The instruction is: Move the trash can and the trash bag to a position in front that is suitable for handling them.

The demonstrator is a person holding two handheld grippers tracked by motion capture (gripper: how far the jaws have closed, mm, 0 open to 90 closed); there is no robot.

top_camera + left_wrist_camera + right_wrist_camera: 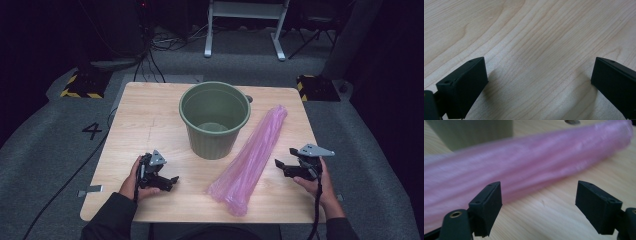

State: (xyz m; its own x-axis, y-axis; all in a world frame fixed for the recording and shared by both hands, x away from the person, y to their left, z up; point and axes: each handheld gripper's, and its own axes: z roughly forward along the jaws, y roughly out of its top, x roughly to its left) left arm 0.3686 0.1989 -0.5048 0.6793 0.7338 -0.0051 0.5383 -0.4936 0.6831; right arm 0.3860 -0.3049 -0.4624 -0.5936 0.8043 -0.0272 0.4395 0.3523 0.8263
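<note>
While both claws are held low, the scene is noted thus:
Left claw (172, 181): spread wide over bare tabletop (150, 120).
Right claw (280, 165): spread wide, empty, just beside pink plastic roll (255, 155).
Roll: laid diagonally, right of green bucket (215, 120), near end close to front edge.

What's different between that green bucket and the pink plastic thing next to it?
The green bucket stands upright with its mouth open; the pink plastic roll lies flat on its side. The bucket looks rigid, ribbed and opaque; the roll looks soft, wrinkled and translucent. The bucket is round and squat, the roll long and narrow. Both rest on the wooden table, neither held.
</note>
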